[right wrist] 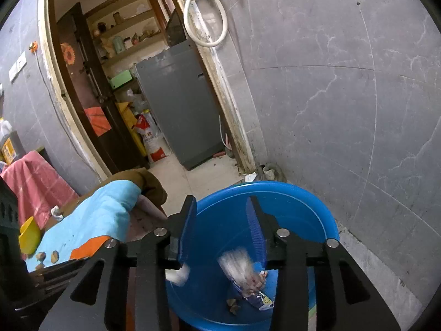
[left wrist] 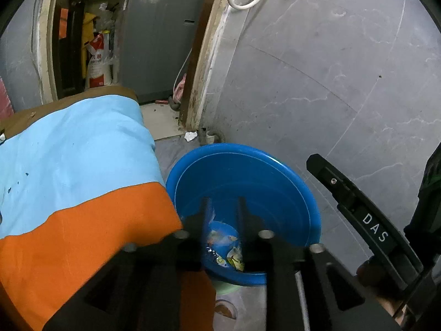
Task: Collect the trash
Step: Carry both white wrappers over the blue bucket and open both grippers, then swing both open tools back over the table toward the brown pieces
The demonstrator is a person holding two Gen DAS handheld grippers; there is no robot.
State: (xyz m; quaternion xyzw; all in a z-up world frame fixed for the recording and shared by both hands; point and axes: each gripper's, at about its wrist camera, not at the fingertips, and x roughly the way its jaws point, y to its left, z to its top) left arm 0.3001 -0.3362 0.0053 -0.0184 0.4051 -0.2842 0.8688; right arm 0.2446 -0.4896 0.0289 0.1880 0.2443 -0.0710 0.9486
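A blue plastic tub (left wrist: 248,171) (right wrist: 303,209) stands on the floor beside the table. Wrappers (left wrist: 228,251) lie on its bottom. My left gripper (left wrist: 222,209) is open and empty above the tub. My right gripper (right wrist: 222,215) is open above the tub; blurred white trash pieces (right wrist: 237,262) (right wrist: 179,274) are in the air below its fingers, over wrappers (right wrist: 256,295) in the tub. Small brown scraps (right wrist: 48,256) and a crumpled white piece (right wrist: 56,211) lie on the table's light blue and orange cloth (left wrist: 77,165) (right wrist: 96,215).
A grey tiled wall (left wrist: 330,82) stands right of the tub. A doorway behind leads to a room with a grey appliance (right wrist: 179,110) and sacks. A white scrap (left wrist: 190,135) lies on the floor by the door frame. A yellow object (right wrist: 29,237) sits at the table's left.
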